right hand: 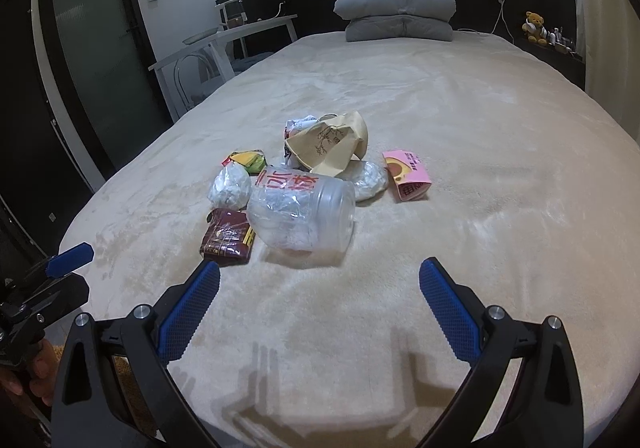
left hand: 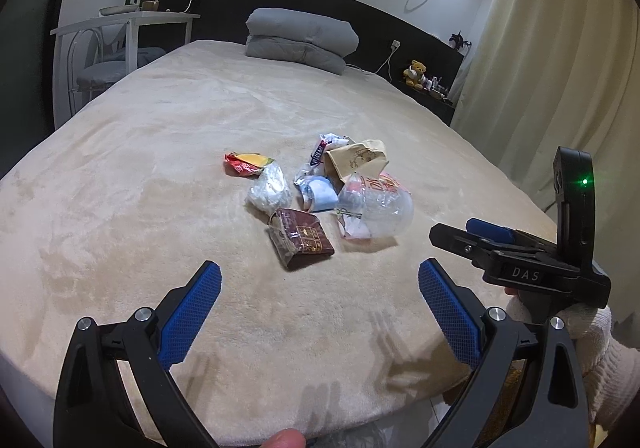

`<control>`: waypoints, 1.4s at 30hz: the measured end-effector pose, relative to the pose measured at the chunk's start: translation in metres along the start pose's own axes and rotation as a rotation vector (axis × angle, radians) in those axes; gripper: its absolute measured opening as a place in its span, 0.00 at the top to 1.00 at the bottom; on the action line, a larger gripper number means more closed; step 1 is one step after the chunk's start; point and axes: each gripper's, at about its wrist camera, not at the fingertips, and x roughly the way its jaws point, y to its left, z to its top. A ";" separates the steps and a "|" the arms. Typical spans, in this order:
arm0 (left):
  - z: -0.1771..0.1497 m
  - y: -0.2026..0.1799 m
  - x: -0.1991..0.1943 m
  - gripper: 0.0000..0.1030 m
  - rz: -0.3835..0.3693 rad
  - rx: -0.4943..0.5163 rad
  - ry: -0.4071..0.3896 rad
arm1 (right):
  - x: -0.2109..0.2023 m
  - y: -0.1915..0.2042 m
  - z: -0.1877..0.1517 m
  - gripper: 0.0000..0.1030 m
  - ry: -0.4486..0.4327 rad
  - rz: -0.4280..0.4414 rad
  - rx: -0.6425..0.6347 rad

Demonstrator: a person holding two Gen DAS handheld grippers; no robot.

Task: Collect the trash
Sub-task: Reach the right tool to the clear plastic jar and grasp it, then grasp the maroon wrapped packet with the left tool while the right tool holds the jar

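Ahead, trash pile (right hand: 300,184) on the bed (right hand: 460,120) (gray pillow (right hand: 396,14) beyond), left gripper (left hand: 320,288) and right gripper (right hand: 320,286) both spread wide

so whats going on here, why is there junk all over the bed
A person holds a pair of tongs in each hand, clearing a small pile of trash off the beige bed. The pile includes a clear plastic cup lying on its side, a dark red packet, a tan paper bag and a pink carton. Both the left tongs and the right tongs are open and short of the pile, holding nothing. Nothing has been picked up yet.
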 end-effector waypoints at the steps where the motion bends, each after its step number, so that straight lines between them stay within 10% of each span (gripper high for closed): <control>1: 0.002 0.003 0.001 0.06 0.003 -0.008 0.000 | 0.007 0.003 0.003 0.04 0.003 -0.007 -0.007; 14: 0.019 0.034 0.008 0.06 0.061 -0.036 -0.016 | 0.078 0.022 0.027 0.04 0.049 -0.077 0.002; 20: 0.021 0.036 0.011 0.06 0.058 -0.038 -0.008 | 0.094 0.019 0.033 0.25 0.077 -0.102 0.009; 42: 0.023 0.016 0.054 0.06 0.071 0.011 0.076 | 0.030 -0.017 0.027 0.25 -0.004 -0.038 0.048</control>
